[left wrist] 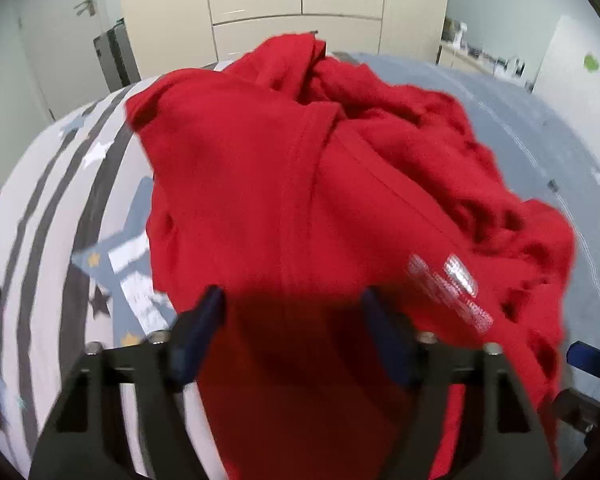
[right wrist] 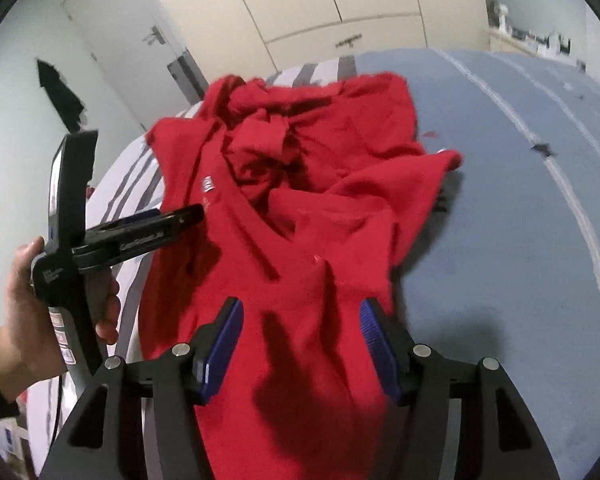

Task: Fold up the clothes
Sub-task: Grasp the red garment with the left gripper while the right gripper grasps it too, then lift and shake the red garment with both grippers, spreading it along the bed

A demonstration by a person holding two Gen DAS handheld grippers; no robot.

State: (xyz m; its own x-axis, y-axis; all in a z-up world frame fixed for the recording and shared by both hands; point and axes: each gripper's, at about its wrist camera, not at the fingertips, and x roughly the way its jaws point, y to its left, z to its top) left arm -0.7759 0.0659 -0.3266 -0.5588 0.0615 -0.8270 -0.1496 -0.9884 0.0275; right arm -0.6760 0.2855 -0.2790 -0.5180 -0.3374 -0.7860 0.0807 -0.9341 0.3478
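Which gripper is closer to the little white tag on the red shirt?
Left. The left gripper sits right beside the white tag on the red shirt; the right gripper hangs nearer the camera, farther from it.

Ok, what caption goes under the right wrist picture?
Open right tongs hover over a crumpled red shirt on the bed.

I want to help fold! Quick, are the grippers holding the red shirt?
Left gripper: open, holding nothing, above the red shirt.
Right gripper: open, holding nothing.
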